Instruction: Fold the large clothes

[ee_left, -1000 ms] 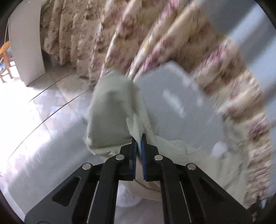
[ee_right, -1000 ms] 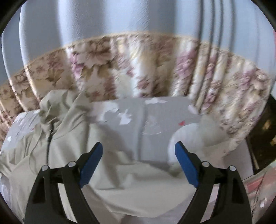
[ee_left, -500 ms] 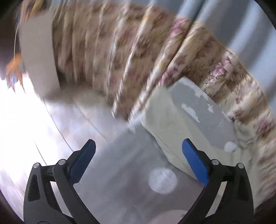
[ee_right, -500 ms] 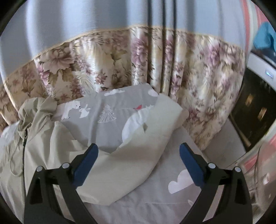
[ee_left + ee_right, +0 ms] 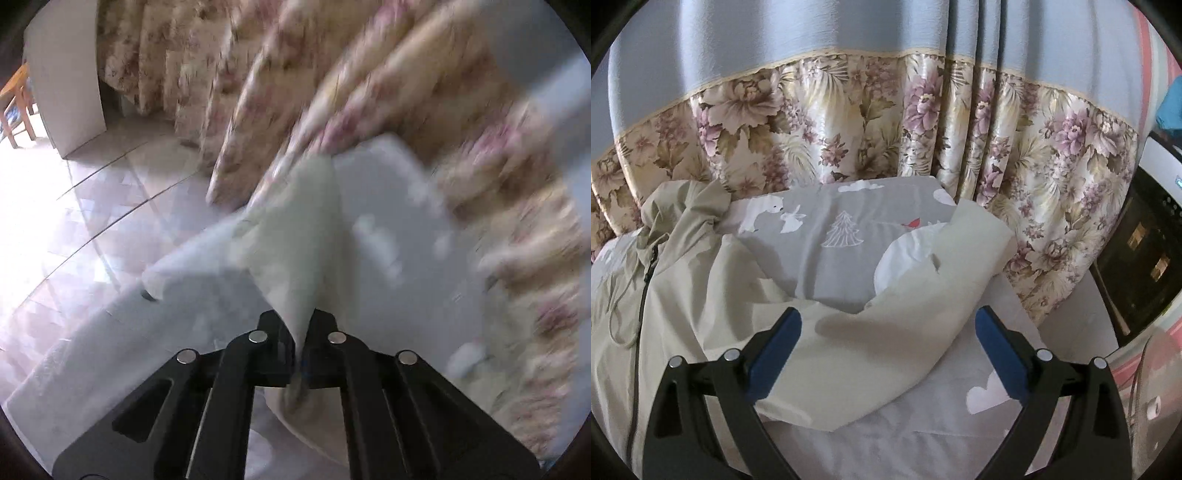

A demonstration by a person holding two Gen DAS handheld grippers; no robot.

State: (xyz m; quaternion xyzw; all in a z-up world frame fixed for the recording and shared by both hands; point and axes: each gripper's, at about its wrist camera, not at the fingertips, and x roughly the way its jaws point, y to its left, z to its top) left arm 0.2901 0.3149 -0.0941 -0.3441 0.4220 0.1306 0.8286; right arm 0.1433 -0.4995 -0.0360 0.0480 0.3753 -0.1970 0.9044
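A pale beige hooded jacket (image 5: 713, 295) with a dark zip lies spread on a grey patterned bedsheet (image 5: 827, 258). One sleeve (image 5: 923, 295) lies stretched toward the right across the sheet. My right gripper (image 5: 888, 350) is open and empty, just above the sleeve's near part. In the blurred left wrist view my left gripper (image 5: 300, 332) is shut on a fold of the jacket fabric (image 5: 299, 236), which rises stretched from the jaws toward the far end of the sheet (image 5: 388, 236).
A floral curtain (image 5: 849, 122) hangs close behind the bed. A dark cabinet (image 5: 1137, 258) stands at the right. In the left wrist view, tiled floor (image 5: 74, 221) lies to the left, with a white panel (image 5: 62, 81) and a wooden chair (image 5: 14, 103).
My left gripper was shut on fabric, opened half a second ago, and is now shut on the jacket fabric again. The right view swung right; the sleeve lies stretched out.
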